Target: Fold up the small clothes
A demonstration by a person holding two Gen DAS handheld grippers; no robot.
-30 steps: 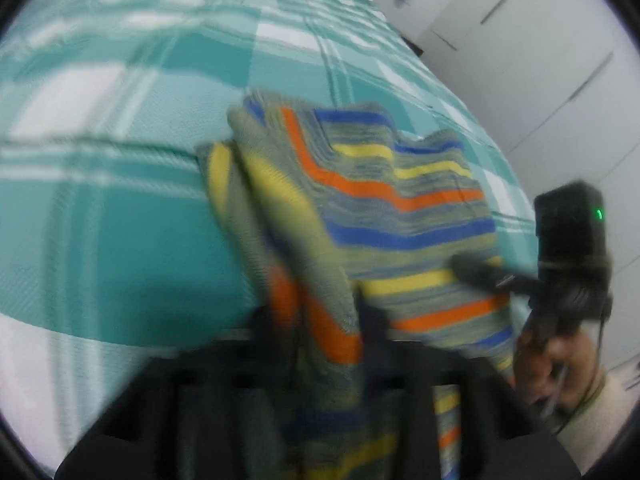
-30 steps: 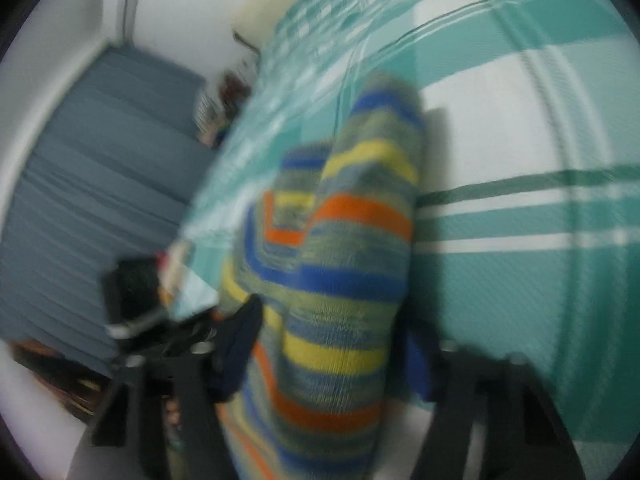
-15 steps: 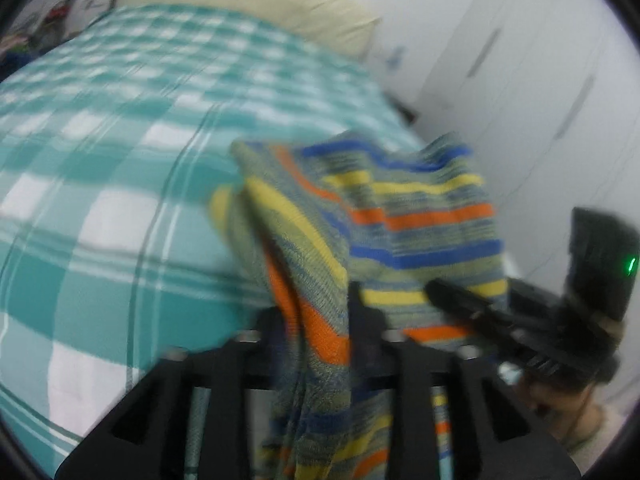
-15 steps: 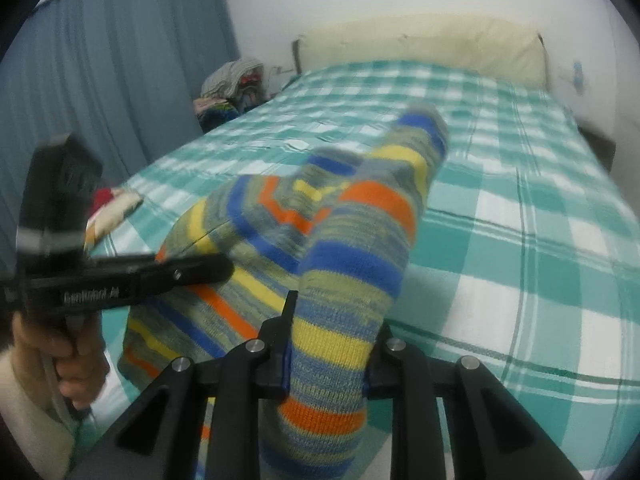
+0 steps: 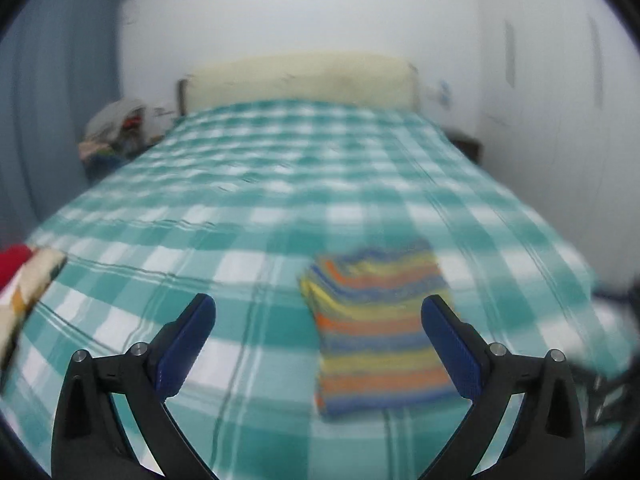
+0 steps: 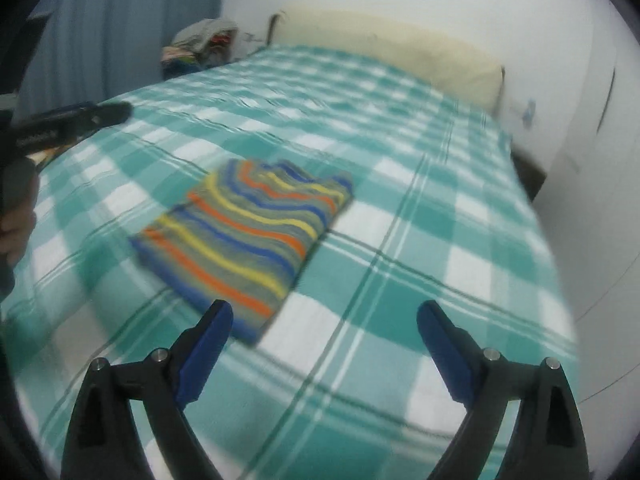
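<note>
We see the striped garment [image 6: 248, 236] folded flat on the bed [image 6: 420, 240], both grippers' jaws opening, empty; this piece looks done.

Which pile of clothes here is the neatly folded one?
The striped garment, lying flat as a tidy rectangle on the checked bedspread in front of both grippers. The heap of clothes beside the headboard is a loose, crumpled mound.

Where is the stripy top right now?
The stripy top lies folded flat on the green checked blanket, near the foot of the bed, ahead of both tongs and touching neither.
</note>
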